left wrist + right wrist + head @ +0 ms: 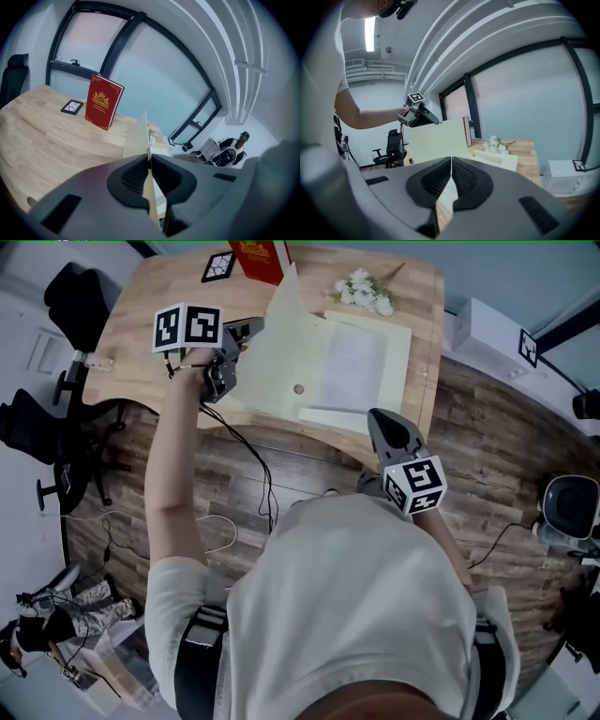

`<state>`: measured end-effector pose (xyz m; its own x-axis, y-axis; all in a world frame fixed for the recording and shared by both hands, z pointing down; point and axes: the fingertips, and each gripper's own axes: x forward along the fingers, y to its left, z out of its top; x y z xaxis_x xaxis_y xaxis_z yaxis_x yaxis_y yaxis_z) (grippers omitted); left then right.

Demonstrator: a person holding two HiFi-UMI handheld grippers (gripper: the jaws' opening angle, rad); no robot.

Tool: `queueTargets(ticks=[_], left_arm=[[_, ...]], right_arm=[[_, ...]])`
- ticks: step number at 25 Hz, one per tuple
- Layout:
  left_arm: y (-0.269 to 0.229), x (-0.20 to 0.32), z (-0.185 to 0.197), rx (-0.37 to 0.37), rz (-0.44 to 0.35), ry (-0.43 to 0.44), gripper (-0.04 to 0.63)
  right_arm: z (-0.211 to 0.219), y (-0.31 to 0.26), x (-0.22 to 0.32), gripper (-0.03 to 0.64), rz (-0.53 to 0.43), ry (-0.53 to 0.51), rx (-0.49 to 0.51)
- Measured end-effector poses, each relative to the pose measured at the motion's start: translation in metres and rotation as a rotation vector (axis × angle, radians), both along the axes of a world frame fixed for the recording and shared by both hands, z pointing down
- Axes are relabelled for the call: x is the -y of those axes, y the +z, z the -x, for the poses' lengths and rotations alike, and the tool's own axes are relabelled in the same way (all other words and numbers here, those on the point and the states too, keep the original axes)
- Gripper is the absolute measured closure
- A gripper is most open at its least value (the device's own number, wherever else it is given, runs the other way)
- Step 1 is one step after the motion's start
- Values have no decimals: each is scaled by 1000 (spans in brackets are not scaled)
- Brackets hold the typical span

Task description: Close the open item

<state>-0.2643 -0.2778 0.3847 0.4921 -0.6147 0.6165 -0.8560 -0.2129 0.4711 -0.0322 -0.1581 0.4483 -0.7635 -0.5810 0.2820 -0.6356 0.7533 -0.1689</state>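
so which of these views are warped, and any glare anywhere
Head view: evenly lit, fairly sharp, only mild bending at the edges. Left gripper view: strong fisheye, dark corners, window frame bowed. Right gripper view: same fisheye, and the ceiling light is blown out.

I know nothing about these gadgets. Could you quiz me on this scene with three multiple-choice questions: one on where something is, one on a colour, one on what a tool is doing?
1. Where do the white flowers lie?
A) on the floor
B) on the wooden table, beyond the cream folder
C) inside the folder

2. What colour is the book standing at the table's far edge?
A) red
B) blue
C) black

3. What is the left gripper doing?
A) hanging open over nothing
B) fingers shut on the folder's raised cover
C) gripping the flowers

Answers:
1 B: the head view shows them on the tabletop past the folder.
2 A: its cover is red with a gold emblem.
3 B: the left gripper view shows the cover's edge pinched between the fingers.
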Motion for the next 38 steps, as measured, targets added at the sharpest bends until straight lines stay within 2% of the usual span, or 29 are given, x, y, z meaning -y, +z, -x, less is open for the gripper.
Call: queueTargets(ticks=[8,18,38], left_arm=[[-6,-2,-41,-35,-16,61,565],[-3,1,-83,-116,-24,111,565],[15,7,-160,-191,-6,243,555]], right_arm=[[-15,-4,-4,597,-14,20,-4],[-31,-4,-7,597,-13,57,1],[-58,1,-7,597,-5,120,-15]])
